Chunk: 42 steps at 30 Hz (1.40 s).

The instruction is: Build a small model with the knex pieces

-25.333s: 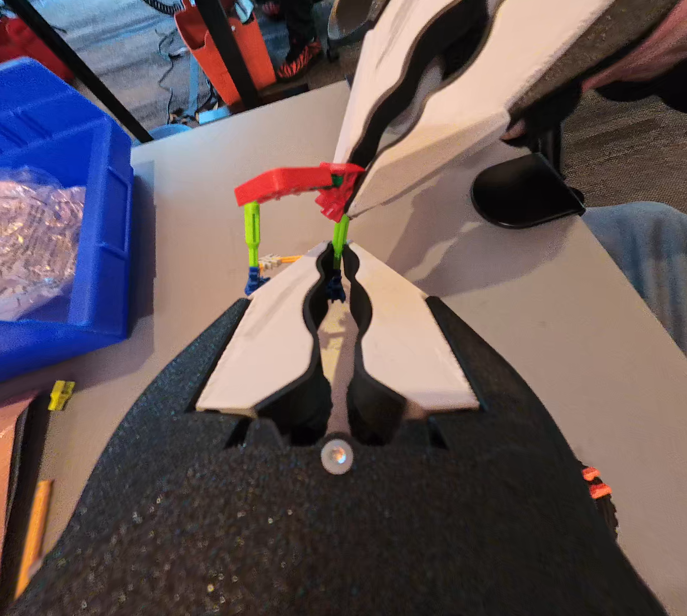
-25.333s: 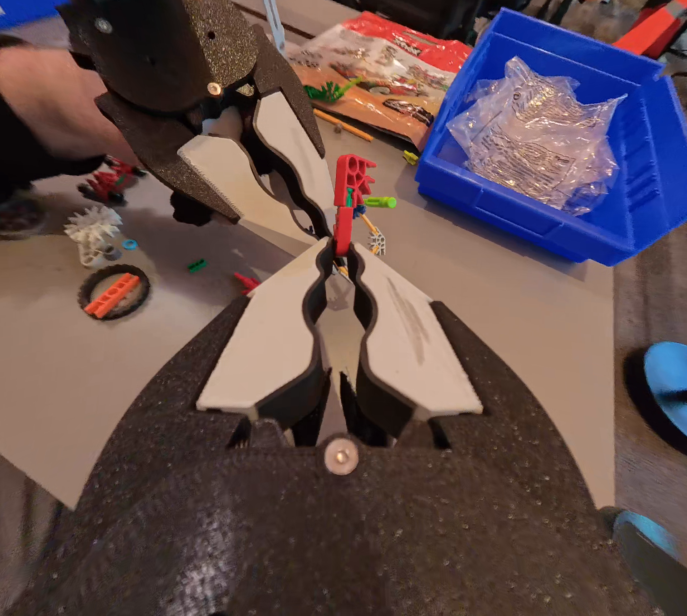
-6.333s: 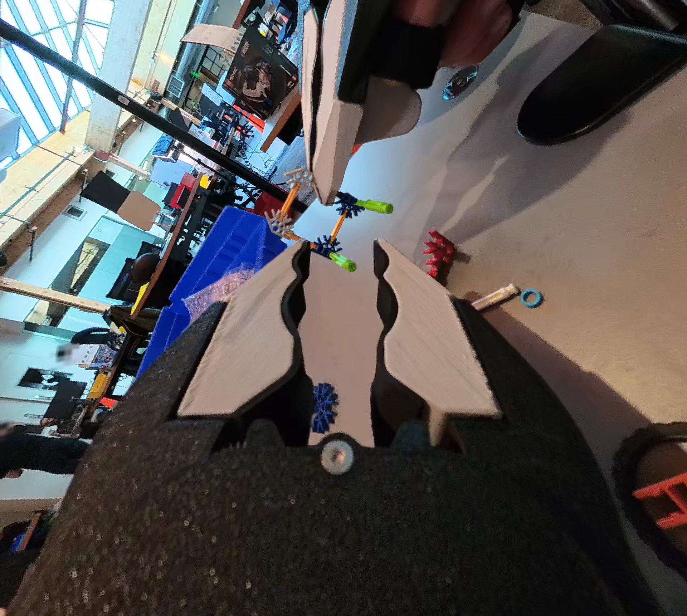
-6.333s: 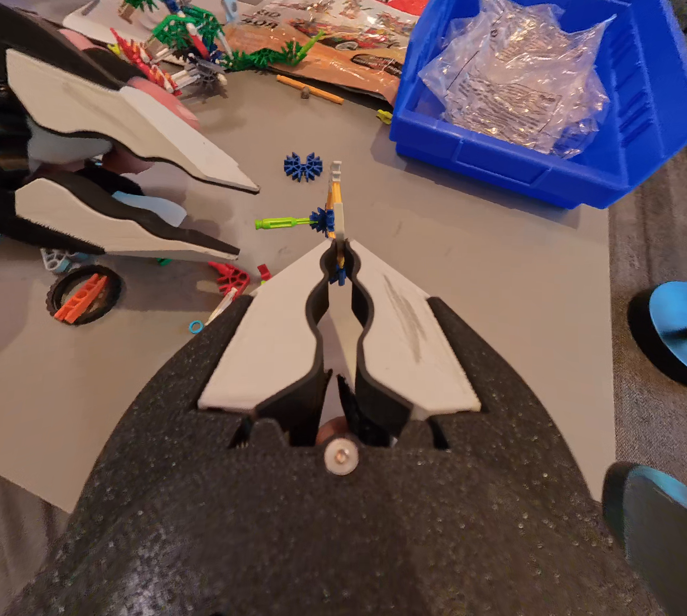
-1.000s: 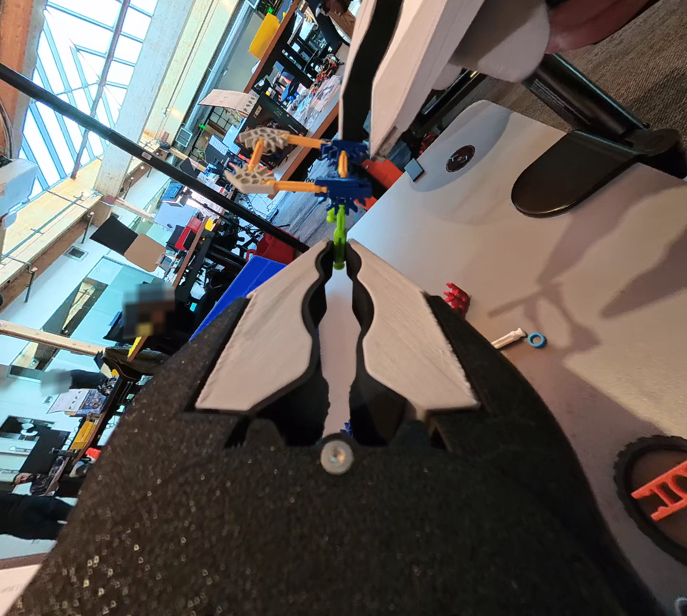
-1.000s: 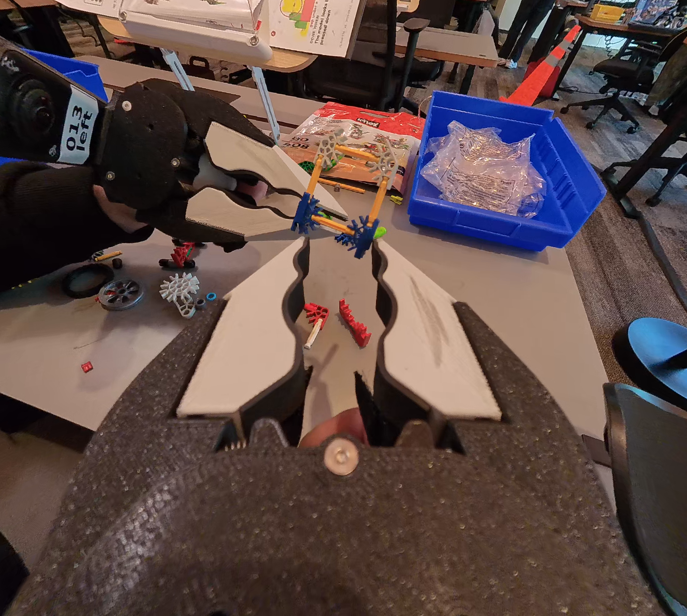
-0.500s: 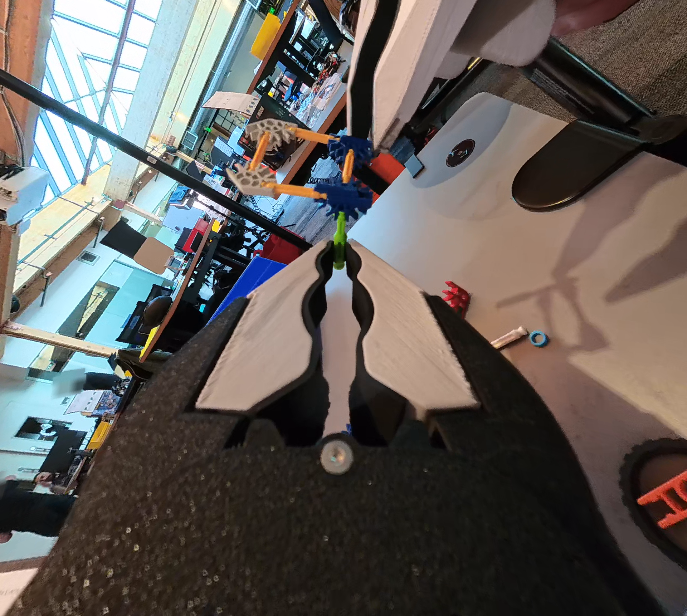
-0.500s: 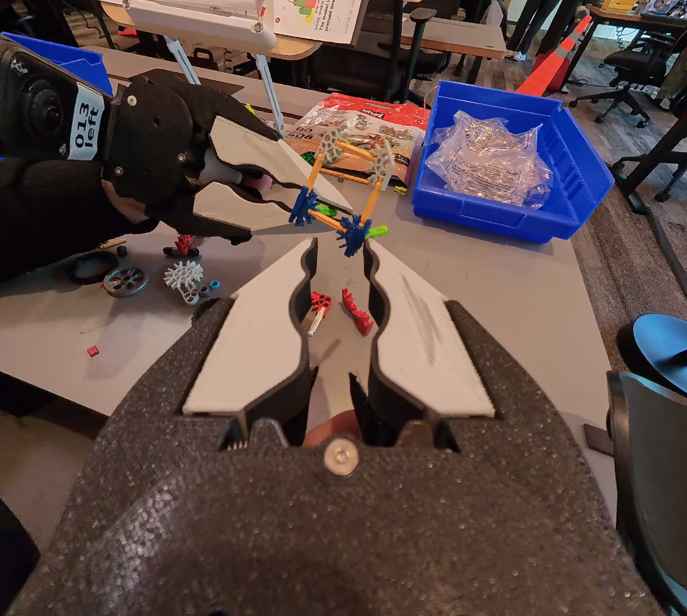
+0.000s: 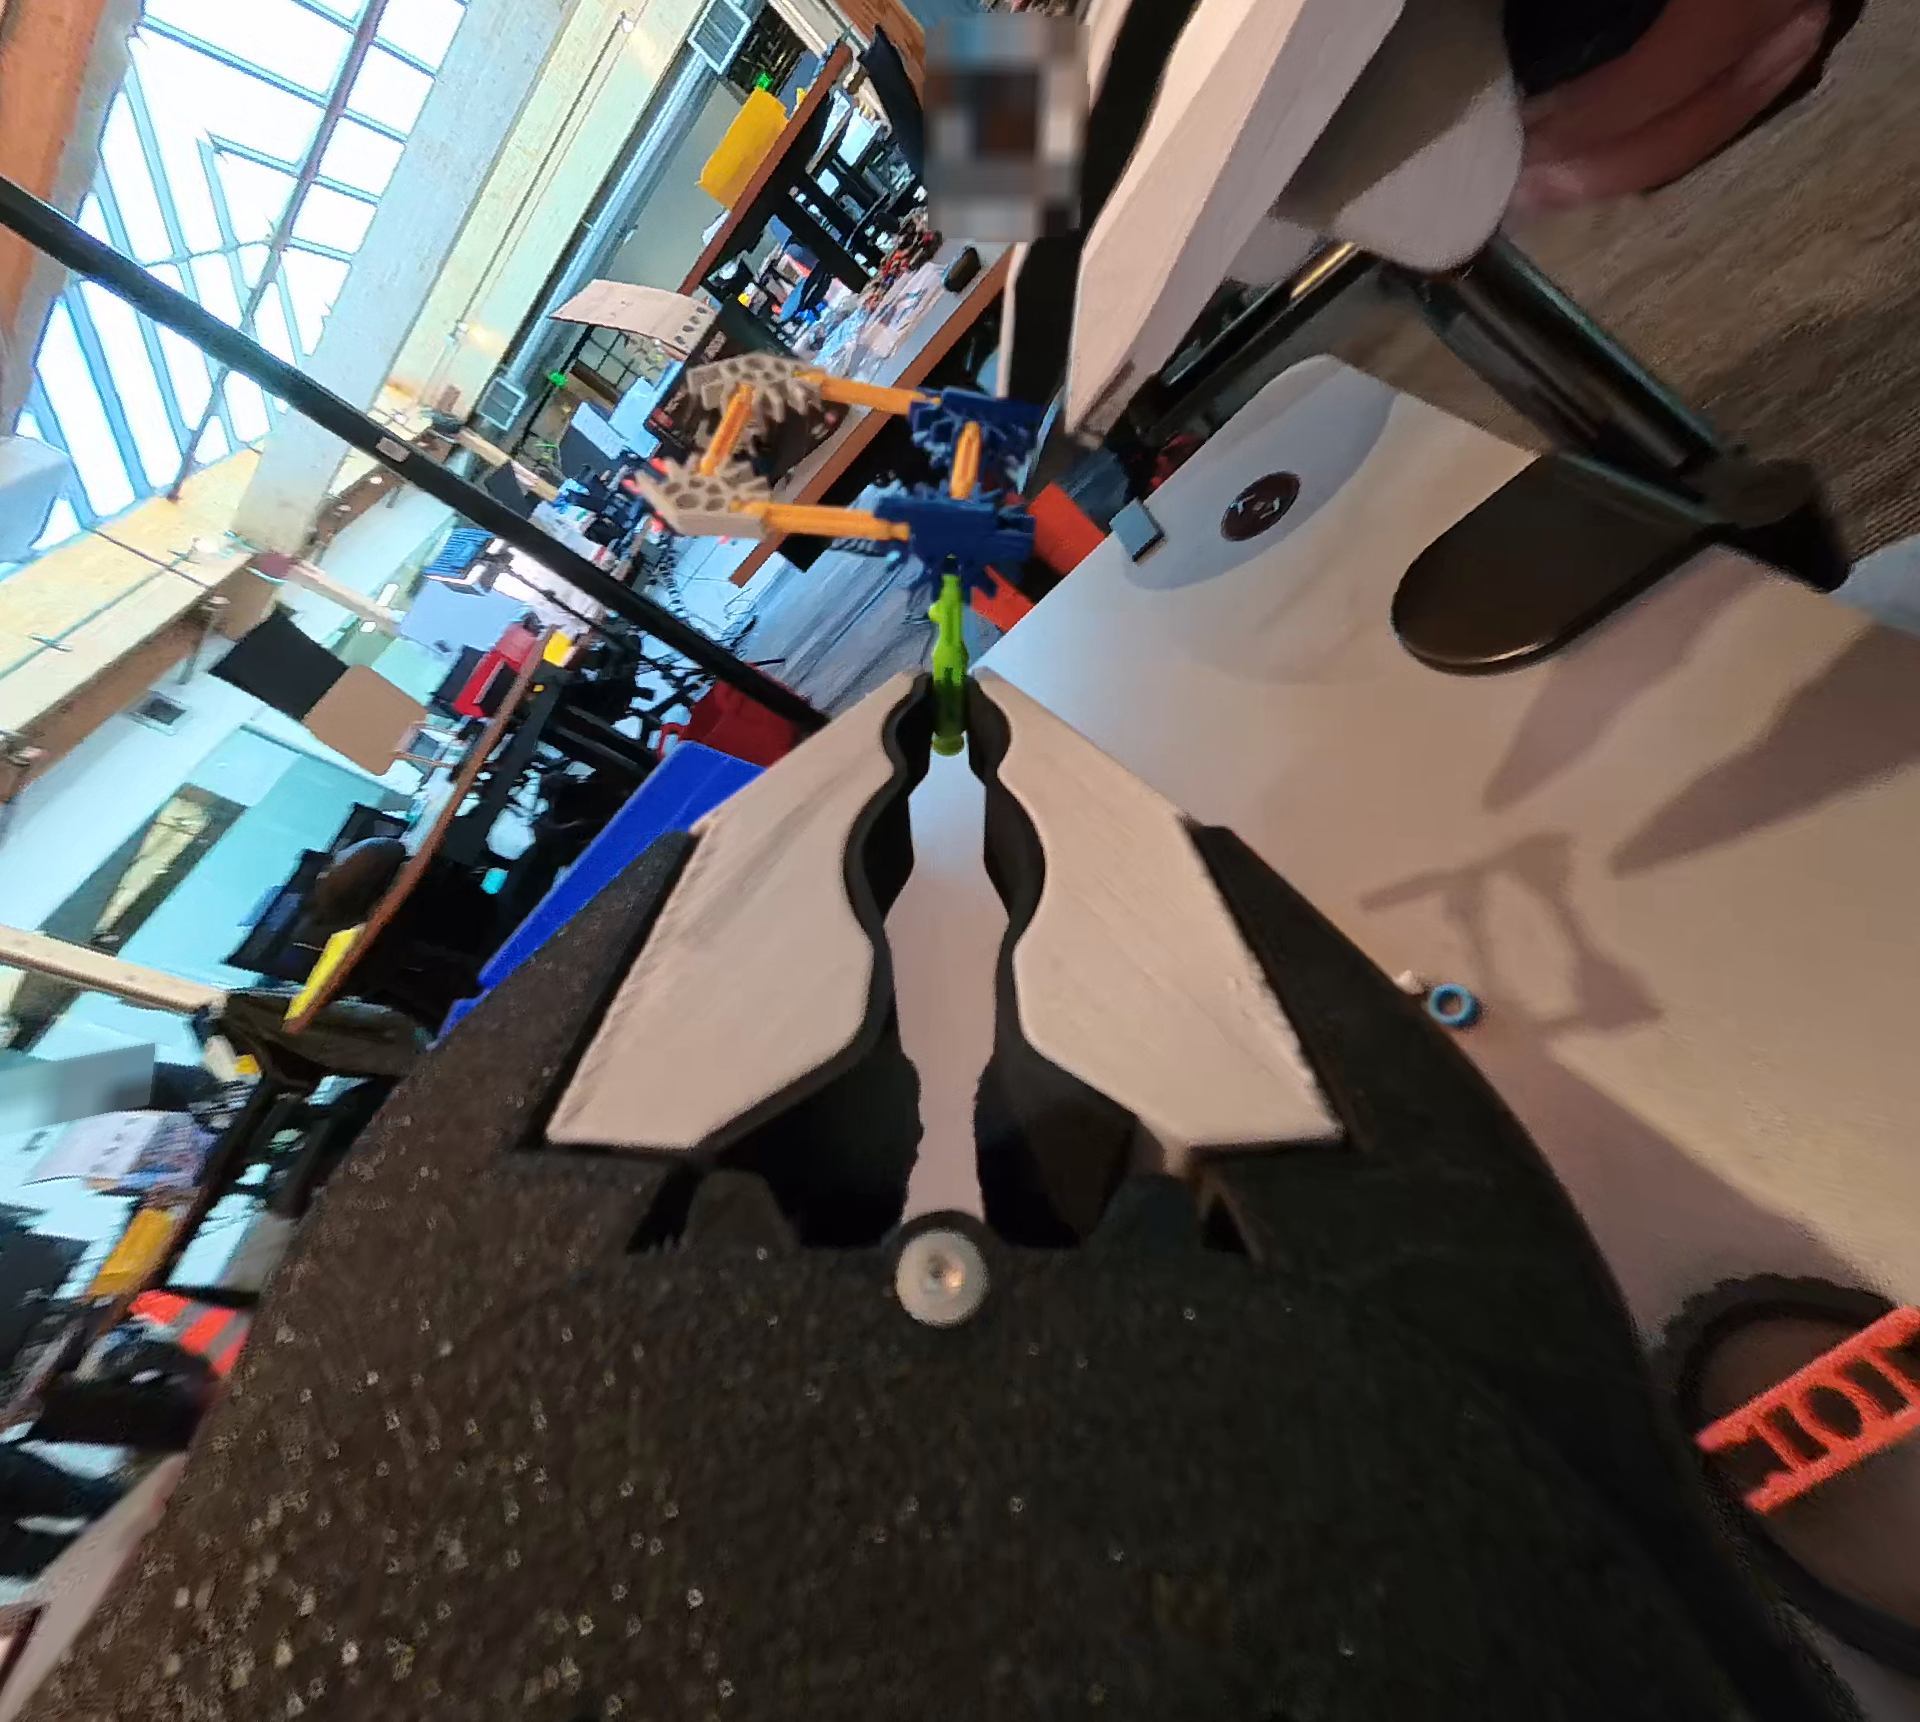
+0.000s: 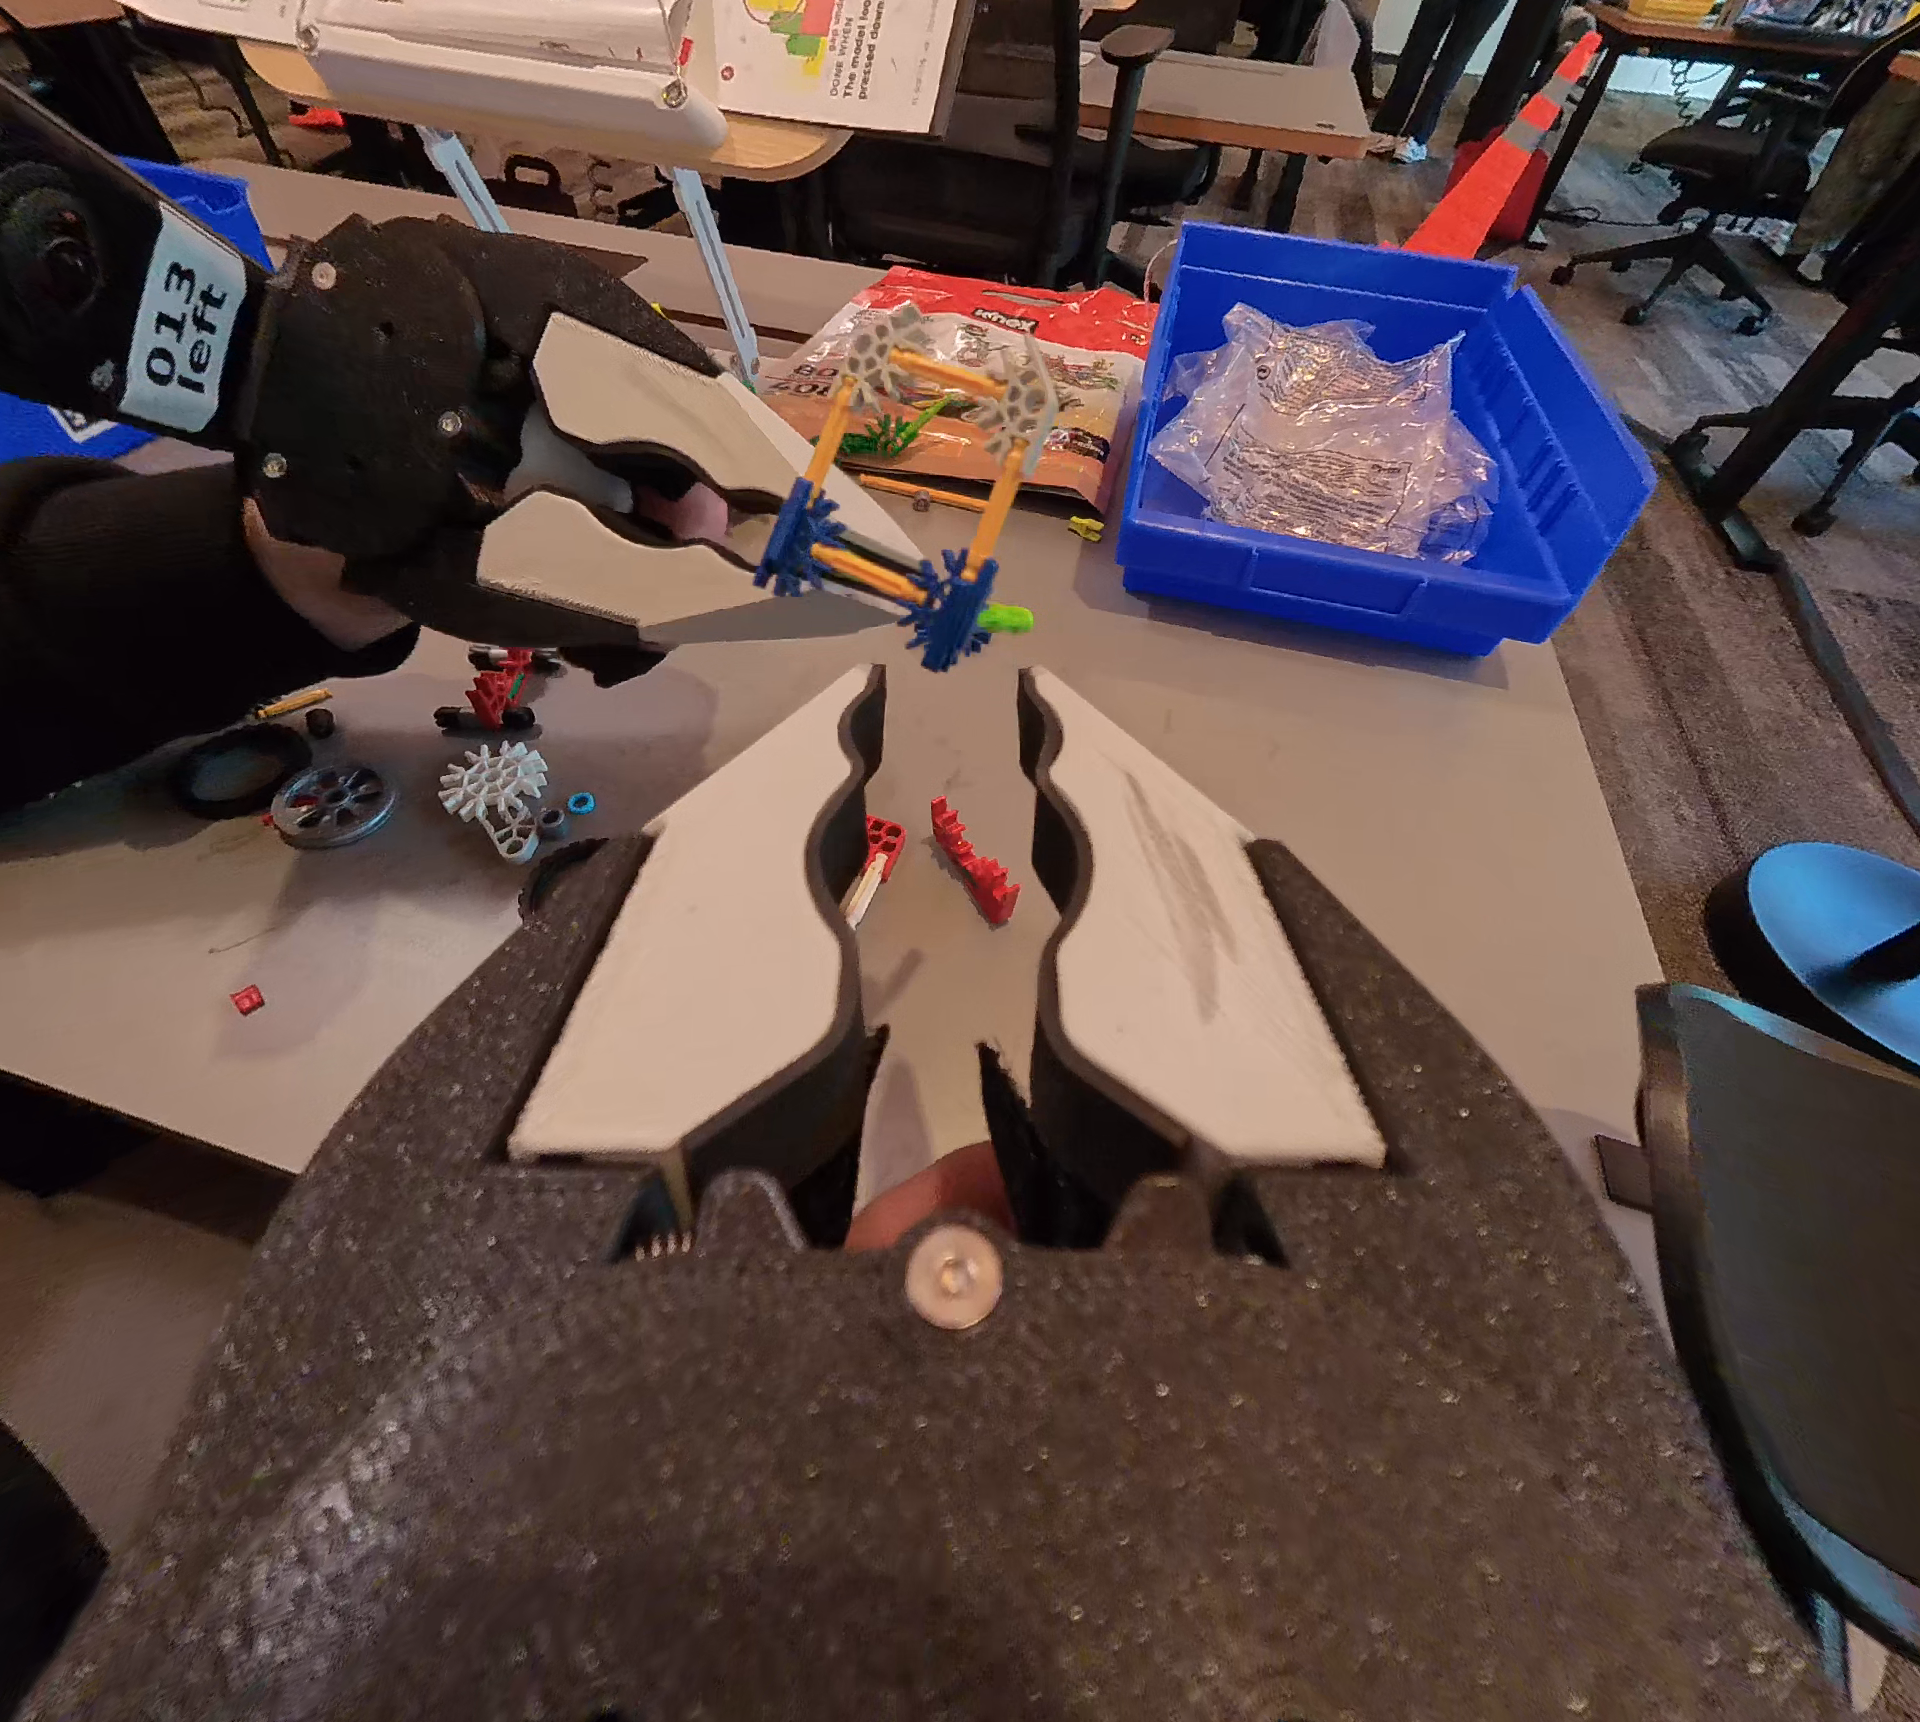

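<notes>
**Right claw backed off the rod frame; left claw keeps the hold**

We take the rod frame (image 10: 914, 477) as our reference: orange rods joining two blue and two grey connectors, held in the air above the table (image 10: 1351, 841).

Change observed:
- A second ago the fingers of the right gripper (image 10: 951, 685) stood wide on either side of the frame's near blue connector (image 10: 951, 607). They have since narrowed to a moderate gap and now sit just short of that connector, apart from it and holding nothing.
- The left gripper (image 9: 945, 711) remains clamped on the green rod (image 9: 948, 664) that sticks out of the frame. It alone carries the frame.
- The frame has tilted slightly but stays in place.

Around the frame:
- Two loose red pieces (image 10: 971, 857) lie on the table below it.
- A blue bin (image 10: 1351, 592) with a clear plastic bag stands to its right, near but apart.

Limits of view:
- In the left wrist view the right claw's finger overlaps the frame's far blue connector; we cannot confirm a gap there.
- In the right wrist view the left claw's fingers hide the pinch point on the green rod.
- A black ring (image 9: 1766, 1340) with an orange-red piece is cut off at the picture's edge.
</notes>
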### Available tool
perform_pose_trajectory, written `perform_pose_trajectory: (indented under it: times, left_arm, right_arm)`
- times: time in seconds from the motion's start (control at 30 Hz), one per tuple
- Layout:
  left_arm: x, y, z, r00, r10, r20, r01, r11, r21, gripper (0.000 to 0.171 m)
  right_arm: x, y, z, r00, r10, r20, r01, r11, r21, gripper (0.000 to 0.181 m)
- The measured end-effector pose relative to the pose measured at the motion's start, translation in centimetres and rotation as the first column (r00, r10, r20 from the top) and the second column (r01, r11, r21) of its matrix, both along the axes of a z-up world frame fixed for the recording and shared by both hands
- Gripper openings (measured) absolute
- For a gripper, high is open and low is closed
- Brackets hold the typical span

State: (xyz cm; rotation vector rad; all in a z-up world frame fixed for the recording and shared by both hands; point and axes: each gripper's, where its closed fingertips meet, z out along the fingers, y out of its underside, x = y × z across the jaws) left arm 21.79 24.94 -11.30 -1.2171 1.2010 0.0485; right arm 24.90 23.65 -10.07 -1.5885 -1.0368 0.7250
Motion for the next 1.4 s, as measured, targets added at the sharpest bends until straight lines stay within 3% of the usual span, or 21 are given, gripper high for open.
perform_pose_trajectory:
  times: [0.13,0.3,0.57,0.87,1.1,1.4]
  left_arm:
    - [0.4,-0.5,0.5,0.995,-0.045,0.09,0.051,0.997,-0.063,0.002]
    - [0.7,-0.9,0.7,0.993,-0.069,0.091,0.075,0.995,-0.068,0.002]
    - [1.3,-1.9,1.3,0.997,-0.07,-0.043,0.071,0.997,0.034,0.002]
    - [0.7,-1.7,2.1,0.979,0.05,-0.199,-0.005,0.975,0.22,0.002]
    - [0.0,-1.9,3.3,0.976,0.096,-0.196,-0.036,0.956,0.291,0.002]
    - [-0.5,-1.9,3.8,0.976,0.114,-0.187,-0.052,0.951,0.305,0.002]
  right_arm:
    - [0.1,-0.1,0.6,1.0,0.01,-0.023,-0.01,1.0,-0.001,0.025]
    - [-0.2,-0.7,1.5,0.996,0.047,-0.078,-0.049,0.998,-0.026,0.025]
    - [-0.5,-1.8,2.6,0.974,0.144,-0.176,-0.161,0.983,-0.085,0.021]
    - [-0.8,-2.8,2.8,0.964,0.18,-0.194,-0.208,0.969,-0.134,0.014]
    - [-1.5,-3.2,3.7,0.959,0.188,-0.211,-0.219,0.967,-0.134,0.014]
    - [-2.0,-3.4,4.5,0.977,0.145,-0.155,-0.15,0.989,-0.016,0.014]
